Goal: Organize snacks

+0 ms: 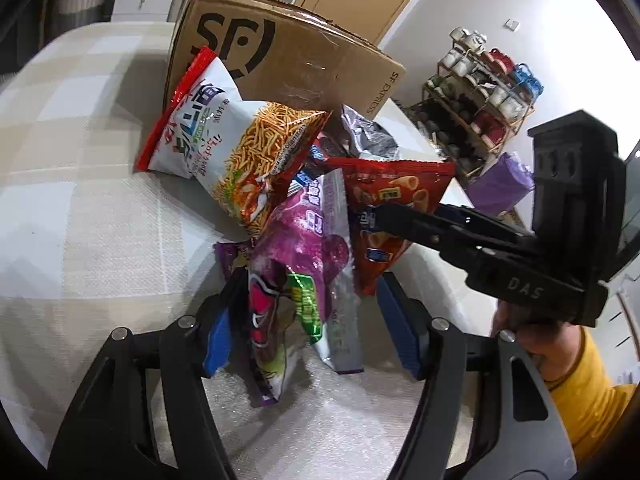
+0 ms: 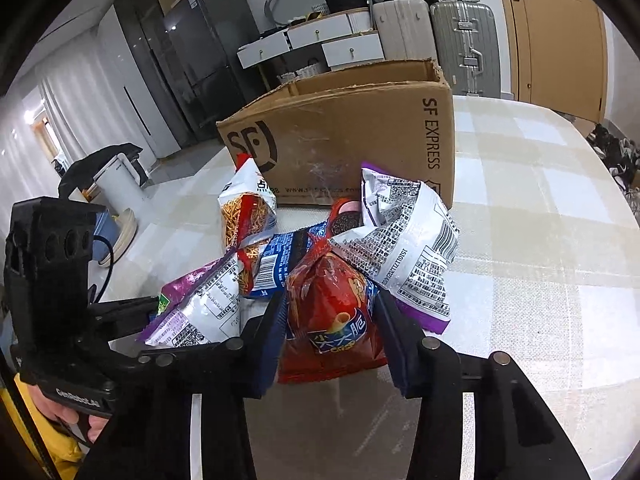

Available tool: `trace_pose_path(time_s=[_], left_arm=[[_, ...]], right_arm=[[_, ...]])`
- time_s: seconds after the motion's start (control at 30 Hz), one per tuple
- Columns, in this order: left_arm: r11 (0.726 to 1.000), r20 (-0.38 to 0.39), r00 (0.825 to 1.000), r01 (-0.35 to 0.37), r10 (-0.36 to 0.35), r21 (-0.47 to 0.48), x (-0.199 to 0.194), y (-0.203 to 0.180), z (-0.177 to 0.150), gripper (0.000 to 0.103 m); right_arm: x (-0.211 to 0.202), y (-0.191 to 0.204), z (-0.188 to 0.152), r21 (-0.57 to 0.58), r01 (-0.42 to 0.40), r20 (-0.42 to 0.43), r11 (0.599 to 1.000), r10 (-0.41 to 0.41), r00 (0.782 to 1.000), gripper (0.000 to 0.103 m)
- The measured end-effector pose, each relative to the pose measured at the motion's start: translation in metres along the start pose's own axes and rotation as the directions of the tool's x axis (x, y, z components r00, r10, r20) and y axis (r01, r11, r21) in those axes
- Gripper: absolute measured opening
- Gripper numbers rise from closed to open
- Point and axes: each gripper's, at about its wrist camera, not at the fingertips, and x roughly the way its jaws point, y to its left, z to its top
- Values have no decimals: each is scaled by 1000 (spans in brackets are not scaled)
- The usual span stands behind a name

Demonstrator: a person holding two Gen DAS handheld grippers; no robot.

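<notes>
The right claw (image 2: 330, 332) is clamped on the red crisp bag (image 2: 332, 312) at the near edge of the snack heap. The left claw (image 1: 308, 328) stands apart around the purple bag (image 1: 304, 248) (pads not pressing), before the cardboard box (image 2: 340, 140) on the checked worktop (image 2: 540, 240).

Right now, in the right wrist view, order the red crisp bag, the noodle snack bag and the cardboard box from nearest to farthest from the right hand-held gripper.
1. Red crisp bag: between the fingers of the right hand-held gripper, clamped.
2. Noodle snack bag: farther back, left of centre in the pile.
3. Cardboard box: farthest, behind the whole pile.
</notes>
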Motion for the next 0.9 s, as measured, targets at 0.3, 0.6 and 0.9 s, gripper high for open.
trace_pose_path(time_s=[0.3, 0.6, 0.9], left_arm=[[978, 36, 979, -201, 200, 45, -3, 3, -2, 95], [876, 14, 878, -479, 479, 60, 15, 1, 6, 103], [878, 13, 881, -473, 474, 69, 15, 1, 6, 103]], right_arm=[[-31, 0, -2, -53, 158, 106, 986, -151, 983, 97], [-43, -42, -18, 0, 313, 65, 950, -312, 948, 100], [-31, -70, -30, 43, 368, 1, 929, -368, 930, 100]])
